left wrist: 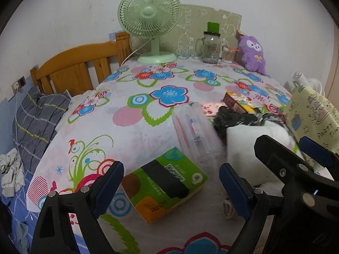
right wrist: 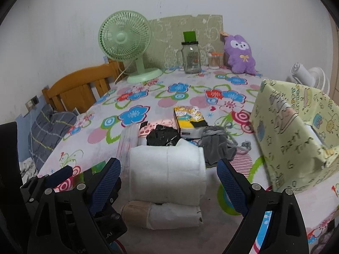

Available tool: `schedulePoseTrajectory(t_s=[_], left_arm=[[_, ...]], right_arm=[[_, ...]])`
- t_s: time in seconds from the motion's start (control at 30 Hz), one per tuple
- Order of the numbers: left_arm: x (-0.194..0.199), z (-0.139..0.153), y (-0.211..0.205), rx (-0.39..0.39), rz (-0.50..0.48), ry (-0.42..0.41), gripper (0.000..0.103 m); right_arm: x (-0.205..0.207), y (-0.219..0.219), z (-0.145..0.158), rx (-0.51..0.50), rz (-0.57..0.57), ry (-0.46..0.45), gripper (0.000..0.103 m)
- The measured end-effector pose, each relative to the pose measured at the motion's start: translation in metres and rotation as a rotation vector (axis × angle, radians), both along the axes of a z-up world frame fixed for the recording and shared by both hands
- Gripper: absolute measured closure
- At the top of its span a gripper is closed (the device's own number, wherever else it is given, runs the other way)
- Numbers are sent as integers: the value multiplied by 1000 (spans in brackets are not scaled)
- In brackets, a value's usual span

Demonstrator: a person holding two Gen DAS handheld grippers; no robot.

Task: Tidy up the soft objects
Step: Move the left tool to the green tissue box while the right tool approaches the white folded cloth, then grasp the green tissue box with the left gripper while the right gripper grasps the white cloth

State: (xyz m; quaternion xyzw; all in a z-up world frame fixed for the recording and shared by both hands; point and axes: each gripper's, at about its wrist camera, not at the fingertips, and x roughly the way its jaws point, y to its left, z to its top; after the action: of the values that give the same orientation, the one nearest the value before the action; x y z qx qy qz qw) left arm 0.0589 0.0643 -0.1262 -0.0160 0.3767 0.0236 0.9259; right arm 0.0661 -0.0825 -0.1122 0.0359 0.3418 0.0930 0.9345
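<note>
surface (right wrist: 148, 97): floral cloth over it, carries everything; bed headboard (right wrist: 70, 89) at 9 o'clock, off the work zone.
paper-wrapped box (right wrist: 290, 135): 3 o'clock, tipped with its open side facing the pile; likely the bin for the soft items.
green desk fan (right wrist: 125, 42): 11 o'clock at the far edge, parked clear with the glass mug jar (right wrist: 191, 58).
purple plush (right wrist: 240, 54): 1 o'clock, propped upright against the wall; soft, not yet sorted.
white folded towel (right wrist: 167, 173): centre, 6 o'clock, nearest target; beige roll (right wrist: 137, 211) just in front of it.
grey cloth (right wrist: 216, 146): touching the towel's right end, black plastic bag (right wrist: 163, 137) behind.
green tissue pack (left wrist: 167, 184): 6 o'clock in the left view.
right tongs (right wrist: 169, 177): spread wide, empty, straddling the towel, pads not touching.
left tongs (left wrist: 171, 180): spread wide, empty, over the tissue pack.
</note>
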Motion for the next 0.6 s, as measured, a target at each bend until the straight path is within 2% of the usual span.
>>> schedulePoseTrajectory(t_s=[0.3, 0.6], left_arm=[[11, -13, 4, 31, 20, 22, 11], [18, -19, 4, 19, 20, 34, 15]], right_arm=[[15, 11, -15, -27, 7, 56, 9], [27, 17, -28, -47, 4, 93, 12]])
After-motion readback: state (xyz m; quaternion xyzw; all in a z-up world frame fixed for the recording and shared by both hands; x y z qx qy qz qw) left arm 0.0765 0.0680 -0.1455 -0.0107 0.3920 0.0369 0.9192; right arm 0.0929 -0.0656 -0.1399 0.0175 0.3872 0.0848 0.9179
